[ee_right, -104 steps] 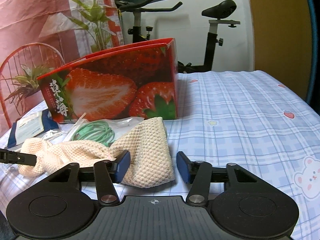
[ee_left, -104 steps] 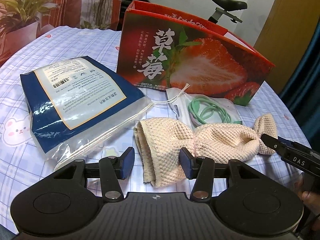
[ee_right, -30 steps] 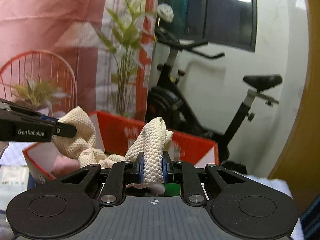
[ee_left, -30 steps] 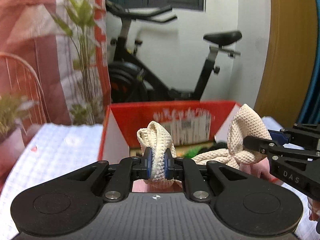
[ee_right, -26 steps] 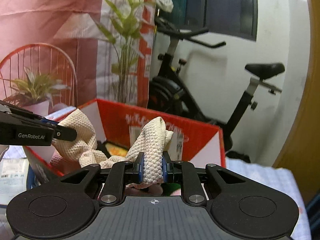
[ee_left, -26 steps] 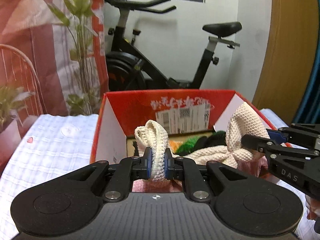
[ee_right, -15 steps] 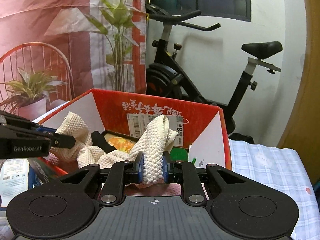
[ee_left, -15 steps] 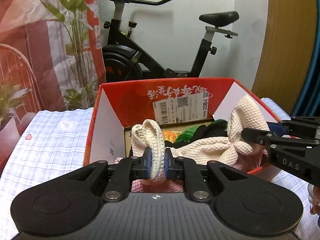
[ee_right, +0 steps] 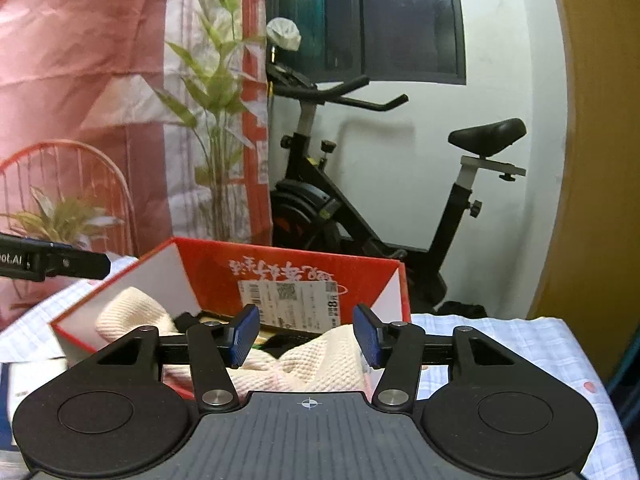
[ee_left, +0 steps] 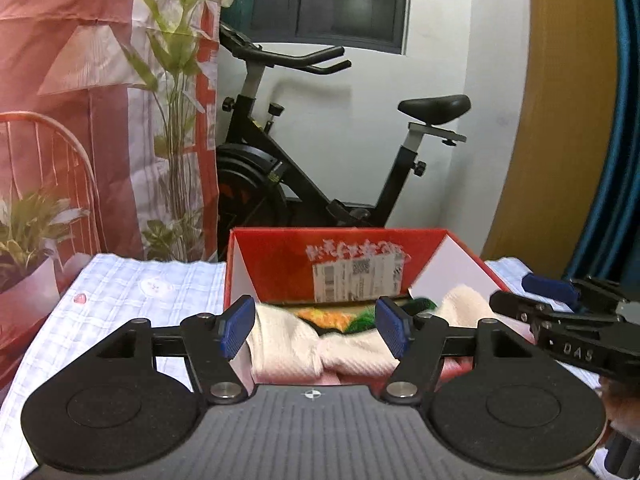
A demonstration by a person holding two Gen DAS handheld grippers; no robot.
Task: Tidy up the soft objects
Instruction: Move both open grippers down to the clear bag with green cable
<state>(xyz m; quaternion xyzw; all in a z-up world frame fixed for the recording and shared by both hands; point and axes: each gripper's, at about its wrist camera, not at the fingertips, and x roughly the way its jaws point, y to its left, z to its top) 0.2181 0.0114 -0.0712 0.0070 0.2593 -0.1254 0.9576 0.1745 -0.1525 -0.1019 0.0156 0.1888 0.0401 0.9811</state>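
Note:
A cream waffle-knit cloth [ee_left: 292,346] lies inside the open red strawberry box [ee_left: 280,254], draped over pink fabric. My left gripper [ee_left: 316,330] hovers at the box's near rim, jaws opening, pads clear of the cloth that shows between and beyond them. My right gripper [ee_right: 306,336] is the same at the cloth's other end [ee_right: 324,364], jaws opening and touching nothing. In the left wrist view the right gripper's fingers [ee_left: 568,316] reach in from the right. One of the left gripper's fingers [ee_right: 80,266] shows at the left of the right wrist view.
Green, orange and black soft items [ee_left: 340,316] lie deeper in the box. It stands on a blue checked tablecloth [ee_left: 132,280]. Behind the table are an exercise bike [ee_left: 304,184], a tall plant [ee_left: 176,120] and a red wire chair [ee_right: 68,168]. A blue packet [ee_right: 8,392] lies at the left.
Both grippers were shut on the cloth's two ends above the box. They have let go, their jaws have spread, and the cloth has dropped into the box.

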